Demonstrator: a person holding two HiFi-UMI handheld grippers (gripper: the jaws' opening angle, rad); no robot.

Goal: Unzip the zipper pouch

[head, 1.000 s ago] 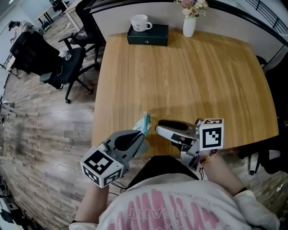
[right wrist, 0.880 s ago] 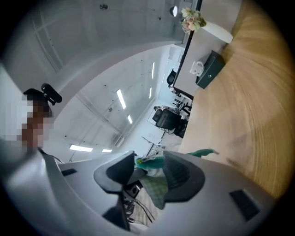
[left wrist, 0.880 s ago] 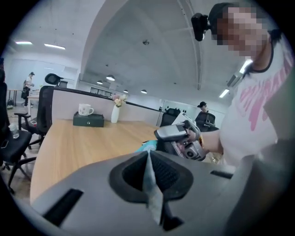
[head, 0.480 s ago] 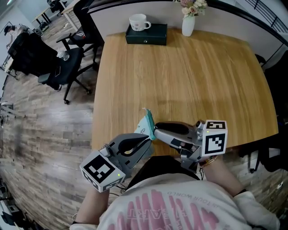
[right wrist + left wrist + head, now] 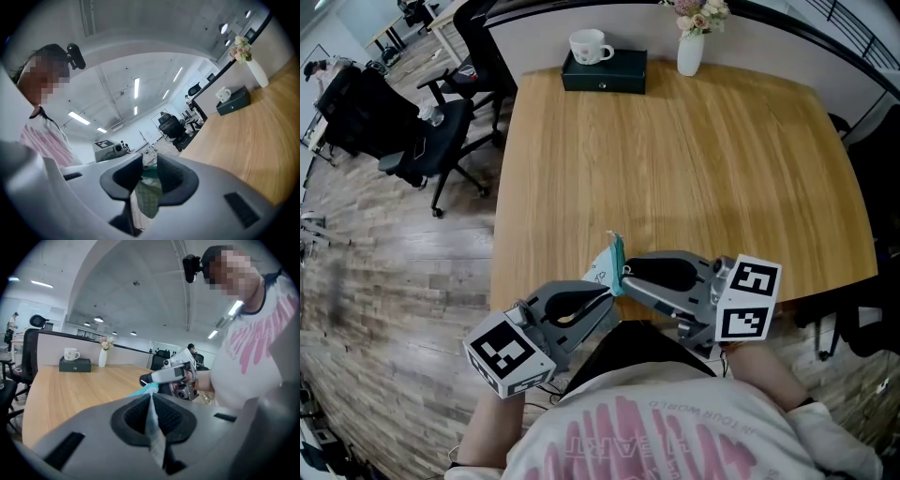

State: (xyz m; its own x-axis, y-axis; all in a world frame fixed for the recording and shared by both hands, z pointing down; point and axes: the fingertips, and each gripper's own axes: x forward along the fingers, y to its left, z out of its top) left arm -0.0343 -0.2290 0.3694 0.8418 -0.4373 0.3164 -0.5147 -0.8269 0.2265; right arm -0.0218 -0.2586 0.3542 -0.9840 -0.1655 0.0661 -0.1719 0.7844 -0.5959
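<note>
1. We keep our left claw [image 5: 602,298] clenched on the zipper pouch [image 5: 605,262], held upright over the near edge of the table [image 5: 675,150].
2. Our right claw [image 5: 627,276] is closing, the pouch's edge between its jaws.

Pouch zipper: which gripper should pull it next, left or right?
Right, probably. The left gripper is shut on the pouch, holding it steady. The right gripper is closing its fingers with the pouch between them, not gripping yet, so it can pull.
</note>
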